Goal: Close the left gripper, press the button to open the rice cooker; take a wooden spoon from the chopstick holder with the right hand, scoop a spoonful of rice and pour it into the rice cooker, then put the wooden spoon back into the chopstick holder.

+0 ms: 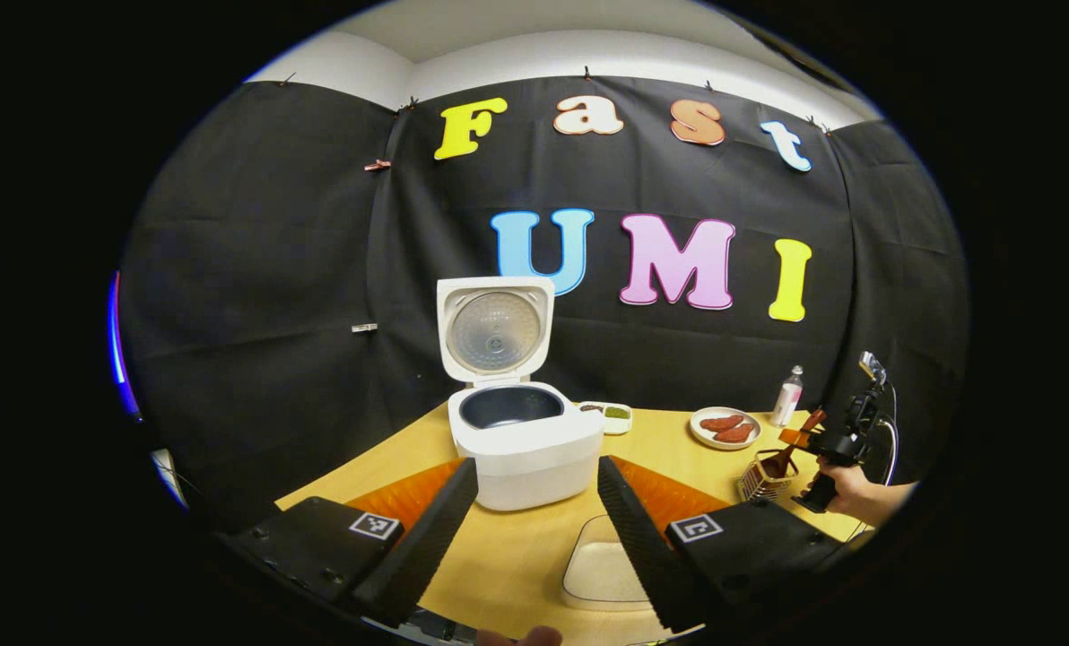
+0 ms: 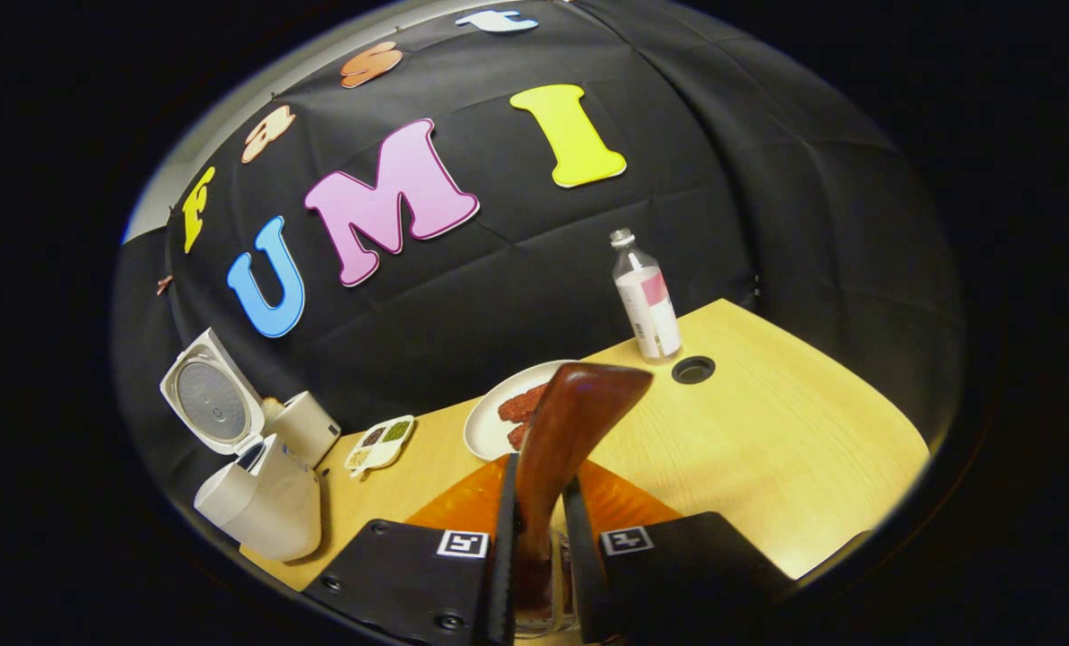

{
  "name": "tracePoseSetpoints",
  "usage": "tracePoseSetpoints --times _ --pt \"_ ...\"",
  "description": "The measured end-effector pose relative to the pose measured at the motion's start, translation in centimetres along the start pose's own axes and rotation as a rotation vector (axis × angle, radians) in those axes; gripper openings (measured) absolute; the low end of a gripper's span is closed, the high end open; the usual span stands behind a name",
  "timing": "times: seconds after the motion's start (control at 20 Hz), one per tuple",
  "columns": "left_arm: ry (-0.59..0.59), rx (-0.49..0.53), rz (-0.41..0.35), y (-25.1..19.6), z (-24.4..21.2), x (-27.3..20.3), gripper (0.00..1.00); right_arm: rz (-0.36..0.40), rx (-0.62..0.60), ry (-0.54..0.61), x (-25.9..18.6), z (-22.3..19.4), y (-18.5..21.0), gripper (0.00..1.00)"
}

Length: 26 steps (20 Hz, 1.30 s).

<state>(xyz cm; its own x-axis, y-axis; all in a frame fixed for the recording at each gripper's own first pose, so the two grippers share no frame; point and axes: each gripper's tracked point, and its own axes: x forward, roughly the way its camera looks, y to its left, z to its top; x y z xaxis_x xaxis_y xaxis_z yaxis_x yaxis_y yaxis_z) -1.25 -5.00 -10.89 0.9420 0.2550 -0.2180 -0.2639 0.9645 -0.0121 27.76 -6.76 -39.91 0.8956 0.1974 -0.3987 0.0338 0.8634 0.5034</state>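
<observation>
The white rice cooker (image 1: 525,449) stands in the middle of the table with its lid (image 1: 496,327) raised and its dark inner pot showing. My left gripper (image 1: 537,474) is open just in front of the cooker, holding nothing. A shallow tray of rice (image 1: 599,567) lies between the left fingers, close to me. At the right, a hand holds my right gripper (image 1: 796,444) over the wire chopstick holder (image 1: 761,483). In the right gripper view my right gripper (image 2: 539,507) is shut on the stem of the wooden spoon (image 2: 579,417), whose broad end points up. The spoon's lower end is hidden.
A plate of red food (image 1: 725,427) and a bottle (image 1: 788,395) stand behind the holder. A small divided dish (image 1: 608,414) sits to the right of the cooker. In the right gripper view, a round hole (image 2: 693,369) marks the tabletop near the bottle (image 2: 647,296).
</observation>
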Motion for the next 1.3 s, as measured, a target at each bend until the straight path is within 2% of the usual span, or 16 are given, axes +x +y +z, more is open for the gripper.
tracePoseSetpoints --times 0.1,0.3,0.5,0.65,0.8,0.95,1.15,1.3 --pt "0.000 0.023 0.012 0.1 0.1 -0.7 0.94 -0.016 0.041 0.016 0.1 0.0 0.0 0.20" --pt "-0.009 0.039 -0.014 0.5 1.0 -0.9 0.93 -0.058 0.071 0.050 -0.7 -0.2 -0.5 0.10" --pt "-0.021 0.012 -0.069 1.7 2.0 0.5 0.93 -0.059 0.075 -0.055 -2.2 4.0 0.8 0.07" --pt "-0.028 -0.014 -0.117 3.4 2.7 1.8 0.93 -0.084 0.069 -0.098 -5.3 6.9 2.5 0.07" --pt "-0.056 -0.026 -0.153 5.5 3.2 2.7 0.93 -0.075 0.045 -0.130 -10.0 8.7 6.6 0.07" --pt "-0.052 -0.070 -0.201 6.9 3.2 3.5 0.93 -0.024 0.025 -0.154 -15.1 9.1 12.6 0.07" --pt "-0.079 -0.070 -0.247 8.3 3.4 5.1 0.93 0.036 -0.008 -0.118 -19.9 5.8 18.9 0.07" --pt "-0.097 -0.057 -0.268 9.3 4.2 5.9 0.93 0.063 -0.082 -0.051 -21.5 0.6 22.2 0.07"
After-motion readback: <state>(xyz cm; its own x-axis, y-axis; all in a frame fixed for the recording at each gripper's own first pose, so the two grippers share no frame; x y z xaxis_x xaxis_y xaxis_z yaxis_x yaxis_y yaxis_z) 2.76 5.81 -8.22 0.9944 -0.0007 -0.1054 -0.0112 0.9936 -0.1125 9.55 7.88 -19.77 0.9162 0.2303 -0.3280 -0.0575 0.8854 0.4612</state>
